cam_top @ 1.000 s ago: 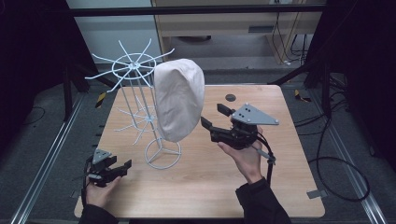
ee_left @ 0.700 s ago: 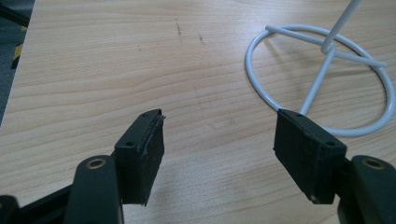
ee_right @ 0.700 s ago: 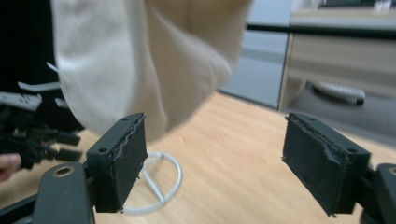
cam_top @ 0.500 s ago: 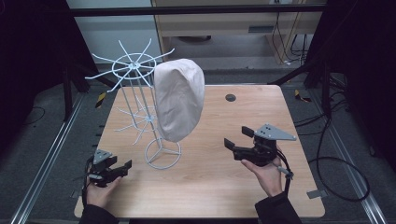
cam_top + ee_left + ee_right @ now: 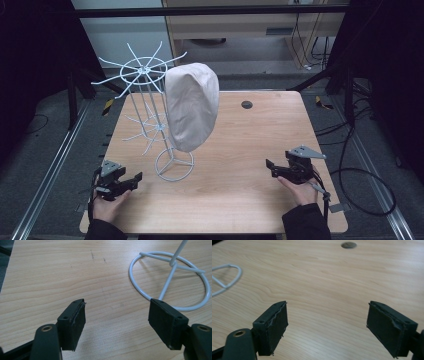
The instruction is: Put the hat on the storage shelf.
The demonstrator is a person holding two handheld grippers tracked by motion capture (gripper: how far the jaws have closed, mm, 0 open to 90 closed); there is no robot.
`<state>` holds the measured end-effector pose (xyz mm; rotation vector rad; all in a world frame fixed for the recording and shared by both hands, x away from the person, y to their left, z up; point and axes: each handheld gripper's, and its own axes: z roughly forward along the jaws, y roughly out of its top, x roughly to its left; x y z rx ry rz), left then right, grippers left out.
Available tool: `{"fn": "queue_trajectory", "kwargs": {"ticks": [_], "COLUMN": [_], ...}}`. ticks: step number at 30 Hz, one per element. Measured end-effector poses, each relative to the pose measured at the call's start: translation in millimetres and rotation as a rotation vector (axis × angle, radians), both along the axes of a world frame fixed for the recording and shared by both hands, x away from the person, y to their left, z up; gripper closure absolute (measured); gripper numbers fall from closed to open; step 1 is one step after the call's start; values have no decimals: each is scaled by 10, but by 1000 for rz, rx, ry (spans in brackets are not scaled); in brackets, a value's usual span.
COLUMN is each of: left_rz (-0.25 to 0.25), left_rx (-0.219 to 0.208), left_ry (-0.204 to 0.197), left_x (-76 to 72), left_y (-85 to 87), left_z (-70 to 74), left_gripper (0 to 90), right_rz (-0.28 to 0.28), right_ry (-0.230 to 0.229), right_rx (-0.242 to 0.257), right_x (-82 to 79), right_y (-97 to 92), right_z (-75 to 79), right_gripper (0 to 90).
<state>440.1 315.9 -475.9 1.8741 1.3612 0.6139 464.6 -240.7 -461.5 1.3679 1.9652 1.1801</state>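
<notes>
Nearest the person, the left gripper (image 5: 134, 178) sits low over the near-left corner of the wooden table (image 5: 250, 135), held in the left hand (image 5: 107, 202); its jaws stand wide apart with nothing between them, and in the left gripper view (image 5: 116, 320) bare wood shows in the gap, with the ring base (image 5: 172, 282) of the stand just beyond the right-hand jaw. At the near-right side the right gripper (image 5: 270, 167) rests in the right hand (image 5: 300, 190), a grey three-cornered plate (image 5: 305, 151) on top and a cable (image 5: 367, 197) trailing off the table's right edge; its jaws are also spread wide and empty, and in the right gripper view (image 5: 327, 322) only the table's grain lies between them.

Farther in, left of centre, stands a white wire stand (image 5: 145, 107); its round base rests flat on the wood, a thin stem rises to a small lower ring of spokes and a larger upper wheel of spokes. A beige cloth hat (image 5: 191, 105) hangs from the upper wheel on its right side, draping down toward the base; both grippers are well apart from it.

Beyond, near the far edge, a small dark round hole (image 5: 246, 104) marks the tabletop; behind the table are a pale cabinet (image 5: 240, 22) and dark floor.
</notes>
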Motion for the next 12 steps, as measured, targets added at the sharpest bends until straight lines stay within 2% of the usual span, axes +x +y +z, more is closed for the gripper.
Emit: {"fn": "queue_trajectory", "kwargs": {"ticks": [5, 12], "left_rz": [-9, -9], "left_rx": [19, 37], "left_ry": [11, 25], "left_x": [16, 42], "left_y": [-5, 4], "left_z": [-30, -59], "left_gripper": [275, 267], "right_rz": [-51, -92], "right_ry": [5, 11], "right_rx": [-34, -40], "right_x": [21, 18], "right_y": [-185, -307], "right_z": [-110, -173], "right_gripper": [171, 173]}}
